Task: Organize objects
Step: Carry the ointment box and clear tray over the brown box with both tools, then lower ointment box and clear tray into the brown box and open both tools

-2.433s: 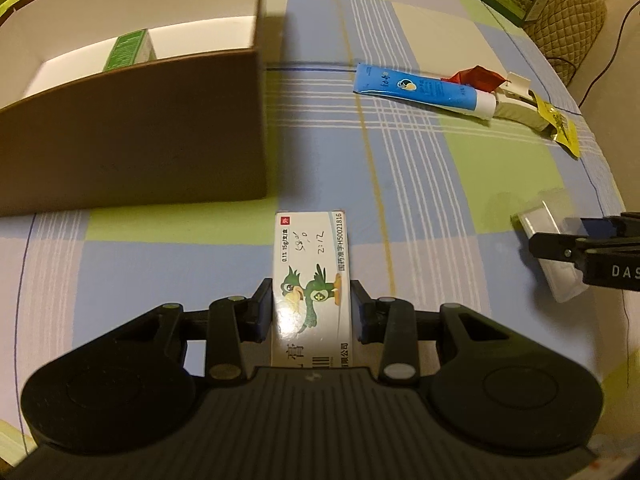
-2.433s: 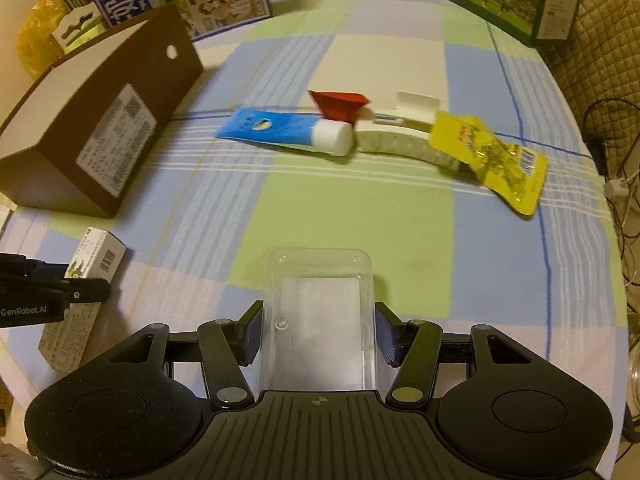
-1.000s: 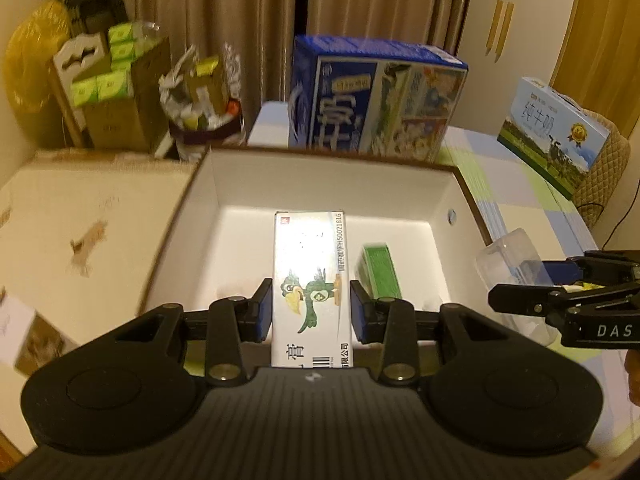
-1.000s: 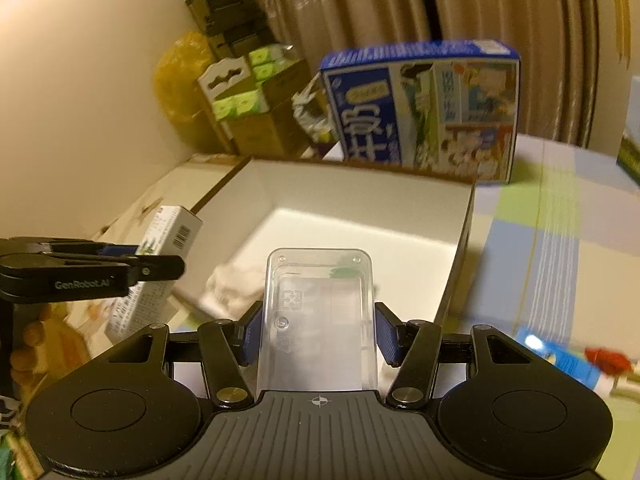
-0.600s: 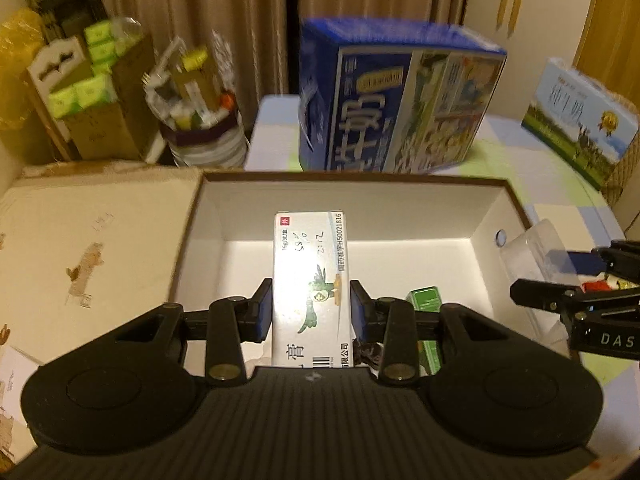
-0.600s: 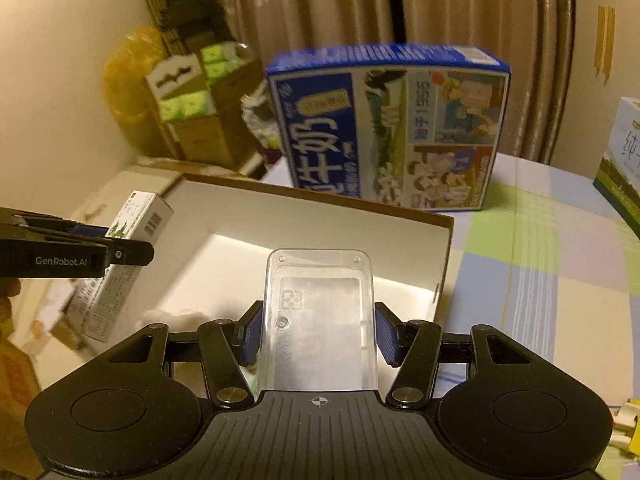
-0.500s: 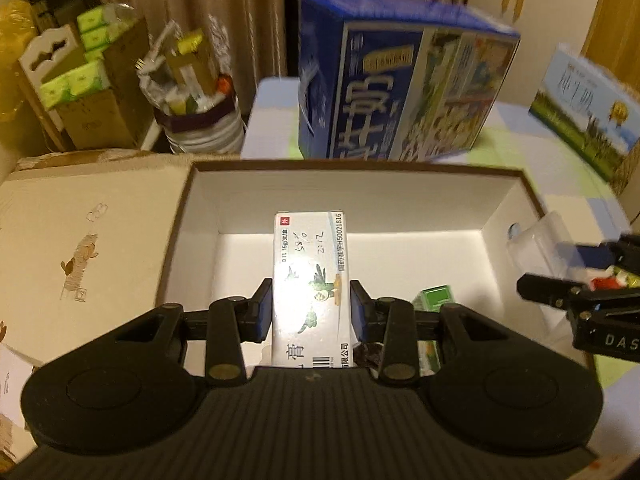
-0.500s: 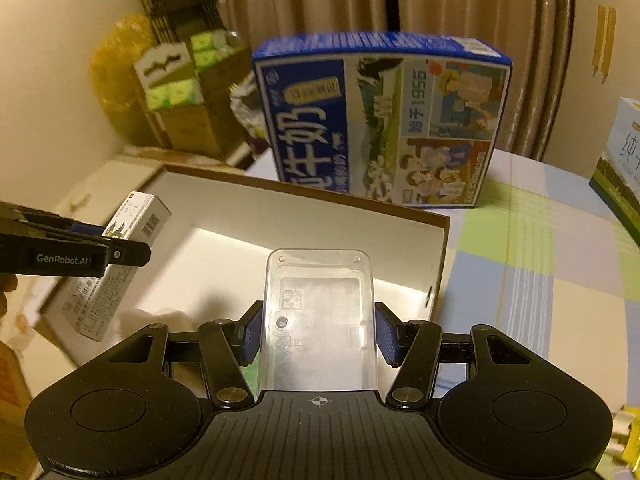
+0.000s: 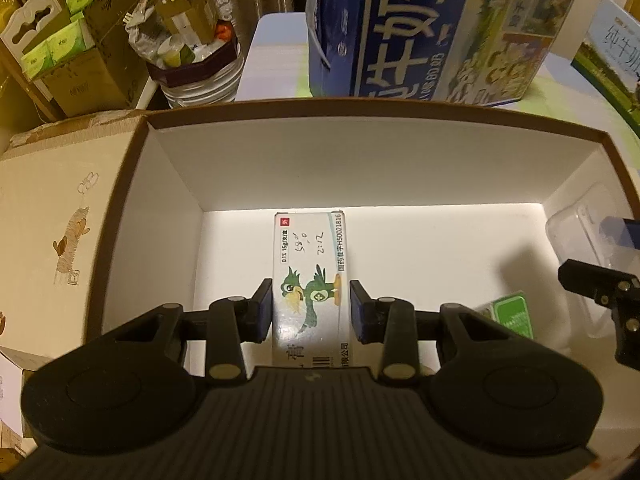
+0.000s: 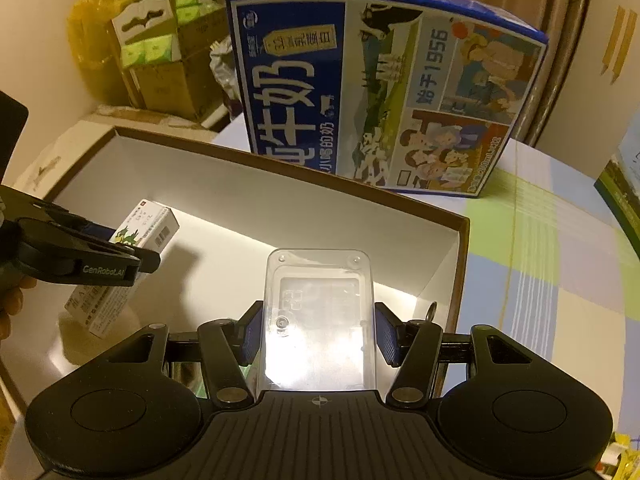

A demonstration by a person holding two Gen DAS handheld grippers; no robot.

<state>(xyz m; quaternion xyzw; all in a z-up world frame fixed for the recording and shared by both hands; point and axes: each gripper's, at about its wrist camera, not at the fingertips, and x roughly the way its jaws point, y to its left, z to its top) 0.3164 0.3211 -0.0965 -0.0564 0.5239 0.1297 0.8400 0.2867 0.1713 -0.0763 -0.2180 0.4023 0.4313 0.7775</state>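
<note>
left wrist view: your left gripper (image 9: 311, 306) has its jaws closed on one white medicine carton (image 9: 310, 276) printed with a green parrot, held over the middle of the open brown box (image 9: 360, 168), which has white inner walls. one small green packet (image 9: 512, 314) lies on the box floor toward its right wall. at the right edge of this view, your right gripper (image 9: 600, 280) carries one clear plastic case (image 9: 576, 232) inside the same box. to place well, lower the carton until it rests flat on the floor before you ease the jaws apart, and keep it apart from the green packet.

right wrist view: your right gripper (image 10: 318, 328) has its jaws closed on the clear plastic case (image 10: 320, 312), near the box's right wall (image 10: 440, 264). your left gripper (image 10: 120, 260) holds the parrot carton (image 10: 144, 224) toward the box's left side. set the case down level beside the right wall, well apart from the other gripper. behind the box stands one large blue milk carton (image 10: 380, 92) on the checked tabletop (image 10: 560, 260).
</note>
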